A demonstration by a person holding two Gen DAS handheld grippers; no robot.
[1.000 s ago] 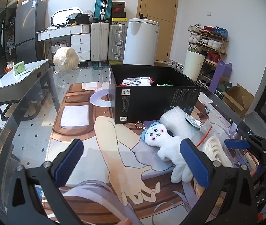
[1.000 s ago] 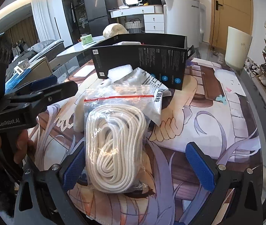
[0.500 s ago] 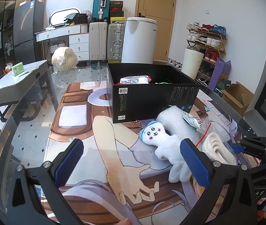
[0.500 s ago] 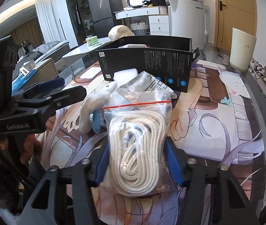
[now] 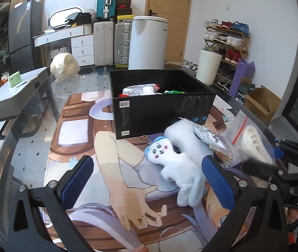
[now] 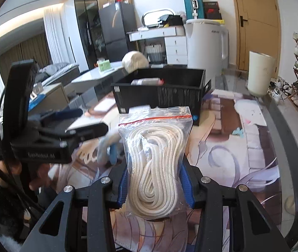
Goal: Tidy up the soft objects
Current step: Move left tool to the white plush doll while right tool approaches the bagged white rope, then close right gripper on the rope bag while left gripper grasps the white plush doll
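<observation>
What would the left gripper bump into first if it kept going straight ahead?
Probably the mat on the table, since the left gripper tilts downward. The white plush toy lies just right of that line; depth is unclear.

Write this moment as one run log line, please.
right gripper: closing on bag of rope | left gripper: open, holds nothing | plush toy: on table | black box: open

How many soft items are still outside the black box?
4. The rope bag is in the right gripper, whose jaws are closing on it; the plush, foam roll and printed packet lie by the box. More may be hidden.
</observation>
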